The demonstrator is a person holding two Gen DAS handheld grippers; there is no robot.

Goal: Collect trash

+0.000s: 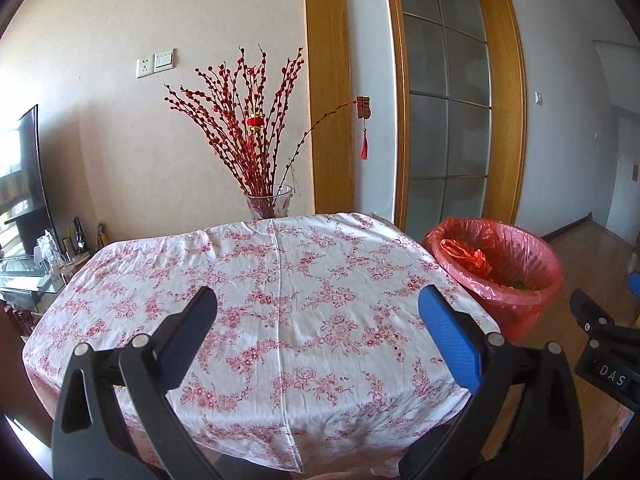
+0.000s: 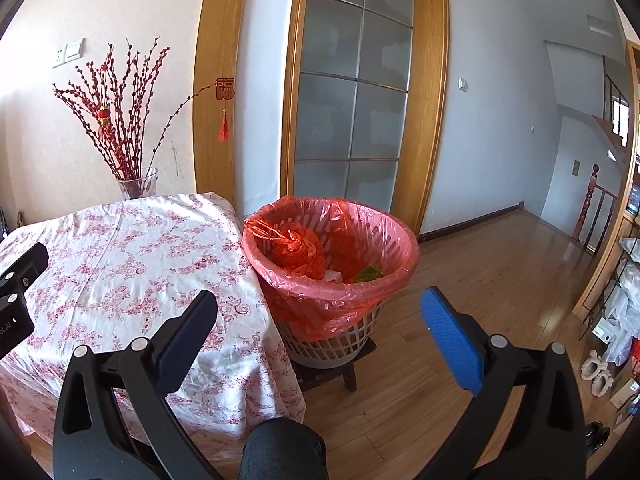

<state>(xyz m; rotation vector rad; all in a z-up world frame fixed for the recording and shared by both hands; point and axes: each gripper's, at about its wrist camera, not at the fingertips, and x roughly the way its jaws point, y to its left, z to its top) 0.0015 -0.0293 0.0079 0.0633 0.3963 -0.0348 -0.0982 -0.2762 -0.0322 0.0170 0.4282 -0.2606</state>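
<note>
**Bin sits ahead of the right gripper**

Both the left gripper (image 1: pixel 318 320) and right gripper (image 2: pixel 318 320) gape wide, holding nothing. The trash bin (image 2: pixel 332 280), red-lined and holding a knotted bag (image 2: pixel 298 250), fills the right view's centre, beside the table (image 1: pixel 280 280); the right hand seems nearer.

Walls: a cream wall (image 1: pixel 132 132) stood behind the counter (image 1: pixel 280 300).
Door: a frosted-glass door (image 2: pixel 352 100) in a wooden frame stood right of the counter.
Floor: wooden boards (image 2: pixel 480 280) shone in daylight.
Television: a television (image 1: pixel 24 184) stood left of the counter.
</note>
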